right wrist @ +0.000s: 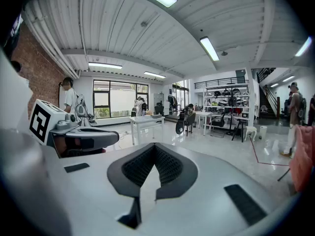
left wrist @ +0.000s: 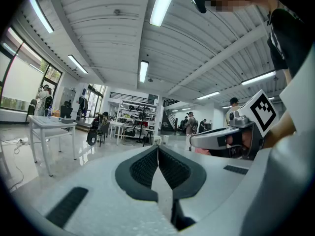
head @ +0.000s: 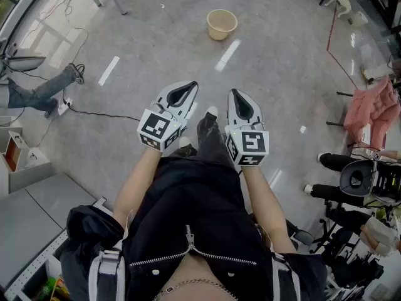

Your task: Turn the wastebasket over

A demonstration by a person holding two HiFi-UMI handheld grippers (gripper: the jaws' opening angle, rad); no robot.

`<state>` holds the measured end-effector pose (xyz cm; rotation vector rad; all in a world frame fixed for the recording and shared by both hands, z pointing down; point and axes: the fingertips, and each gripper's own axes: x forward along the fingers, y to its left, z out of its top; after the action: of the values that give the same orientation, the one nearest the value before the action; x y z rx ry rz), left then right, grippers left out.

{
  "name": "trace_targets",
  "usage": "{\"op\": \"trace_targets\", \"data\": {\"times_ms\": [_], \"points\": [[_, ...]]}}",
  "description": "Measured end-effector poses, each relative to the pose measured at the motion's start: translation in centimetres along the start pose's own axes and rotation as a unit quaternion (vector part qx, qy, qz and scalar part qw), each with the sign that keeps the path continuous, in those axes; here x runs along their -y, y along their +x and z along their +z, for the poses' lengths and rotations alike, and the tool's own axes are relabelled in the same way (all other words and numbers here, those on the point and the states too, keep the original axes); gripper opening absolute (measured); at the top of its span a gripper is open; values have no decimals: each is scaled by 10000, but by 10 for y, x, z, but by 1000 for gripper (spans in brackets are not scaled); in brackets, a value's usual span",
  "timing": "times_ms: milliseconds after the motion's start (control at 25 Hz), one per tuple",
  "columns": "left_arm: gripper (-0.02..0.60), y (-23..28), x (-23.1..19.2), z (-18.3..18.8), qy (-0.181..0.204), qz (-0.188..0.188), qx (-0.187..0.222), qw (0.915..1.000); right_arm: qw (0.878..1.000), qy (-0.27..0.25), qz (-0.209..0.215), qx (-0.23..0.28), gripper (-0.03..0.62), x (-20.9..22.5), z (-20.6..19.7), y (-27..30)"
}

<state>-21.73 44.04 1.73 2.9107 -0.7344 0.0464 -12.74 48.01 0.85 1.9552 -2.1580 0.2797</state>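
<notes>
Fingers pressed together, empty, on the left gripper (head: 190,86). Far ahead, well apart, the wastebasket (head: 222,24) stands mouth-up on the floor (head: 156,49). The right gripper (head: 234,95), likewise closed and empty, lines up nearly with it and seems nearer.

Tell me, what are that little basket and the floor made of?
The wastebasket looks like matte beige plastic, with a thin even rim; wicker can't be ruled out. The floor seems polished grey concrete or coating: it mirrors ceiling lights.
</notes>
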Motion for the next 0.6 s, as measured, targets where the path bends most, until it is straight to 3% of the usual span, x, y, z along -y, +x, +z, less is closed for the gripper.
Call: {"op": "trace_targets", "data": {"times_ms": [600], "points": [[8, 32, -2, 3, 23, -173, -104, 9998, 9998, 172, -73, 2, 11, 20, 1, 6]]}}
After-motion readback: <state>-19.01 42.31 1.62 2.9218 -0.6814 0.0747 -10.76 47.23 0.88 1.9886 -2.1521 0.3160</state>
